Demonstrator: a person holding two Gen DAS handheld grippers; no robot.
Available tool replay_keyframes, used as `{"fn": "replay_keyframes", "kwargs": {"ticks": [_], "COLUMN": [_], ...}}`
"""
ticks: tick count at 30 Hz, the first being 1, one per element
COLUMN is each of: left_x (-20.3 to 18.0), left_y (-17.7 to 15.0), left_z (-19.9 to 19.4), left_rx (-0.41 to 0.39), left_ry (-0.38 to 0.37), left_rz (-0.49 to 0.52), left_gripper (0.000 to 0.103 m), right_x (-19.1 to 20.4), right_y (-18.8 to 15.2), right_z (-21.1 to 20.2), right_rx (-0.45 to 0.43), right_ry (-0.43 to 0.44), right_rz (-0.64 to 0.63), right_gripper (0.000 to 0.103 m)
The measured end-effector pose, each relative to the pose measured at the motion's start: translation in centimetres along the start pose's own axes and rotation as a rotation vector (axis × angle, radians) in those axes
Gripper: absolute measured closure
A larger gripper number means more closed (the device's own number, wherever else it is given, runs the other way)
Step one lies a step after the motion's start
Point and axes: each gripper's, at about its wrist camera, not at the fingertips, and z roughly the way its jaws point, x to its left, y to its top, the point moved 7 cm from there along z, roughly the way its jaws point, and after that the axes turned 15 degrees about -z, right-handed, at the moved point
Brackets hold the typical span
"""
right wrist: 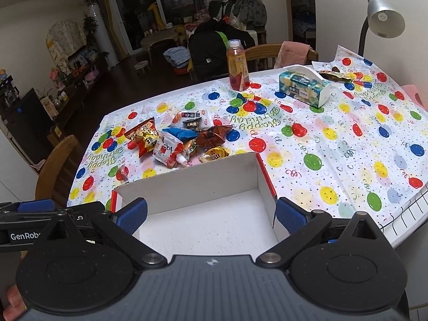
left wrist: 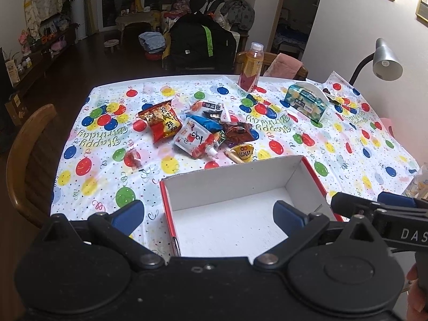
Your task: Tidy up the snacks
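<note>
An empty white box with red outer sides (left wrist: 230,187) (right wrist: 203,184) sits near the table's front edge. Behind it lies a heap of snacks: a red chip bag (left wrist: 161,121) (right wrist: 141,136), a white spouted pouch (left wrist: 192,139) (right wrist: 169,149), a blue packet (left wrist: 207,123) (right wrist: 180,133), a brown packet (left wrist: 238,131) (right wrist: 214,135) and a yellow M&M's packet (left wrist: 243,153) (right wrist: 217,153). A small red sweet (left wrist: 132,158) (right wrist: 122,172) lies apart at the left. My left gripper (left wrist: 207,215) hangs open over the box. My right gripper (right wrist: 211,215) is open too, also above the box, holding nothing.
A balloon-print cloth (left wrist: 347,144) (right wrist: 347,144) covers the table. At the back stand a juice bottle (left wrist: 251,67) (right wrist: 236,65) and a tissue pack (left wrist: 306,101) (right wrist: 303,88). A desk lamp (left wrist: 385,58) (right wrist: 382,16) is at the right, a wooden chair (left wrist: 29,160) (right wrist: 57,168) at the left.
</note>
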Motion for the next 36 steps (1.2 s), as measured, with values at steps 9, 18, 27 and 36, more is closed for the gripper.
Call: {"fn": "replay_keyframes", "kwargs": {"ticks": [9, 18, 27, 36], "left_x": [-0.2, -0.3, -0.5, -0.1], "left_y": [-0.3, -0.4, -0.6, -0.2], "left_z": [-0.3, -0.4, -0.7, -0.6], "left_rx": [-0.001, -0.004, -0.009, 0.000], "left_ry": [-0.018, -0.024, -0.034, -0.058], "left_rz": [0.008, 0.012, 0.014, 0.006], "left_gripper": [0.001, 0.001, 0.001, 0.001], "right_x": [-0.3, -0.3, 0.2, 0.8], "right_y": [-0.5, -0.5, -0.8, -0.5], "right_z": [-0.5, -0.7, -1.3, -1.5], "right_rx": [0.000, -0.001, -0.005, -0.007], "right_ry": [-0.009, -0.011, -0.010, -0.008], "right_rz": [0.009, 0.007, 0.010, 0.006], "right_gripper": [0.000, 0.000, 0.000, 0.000]}}
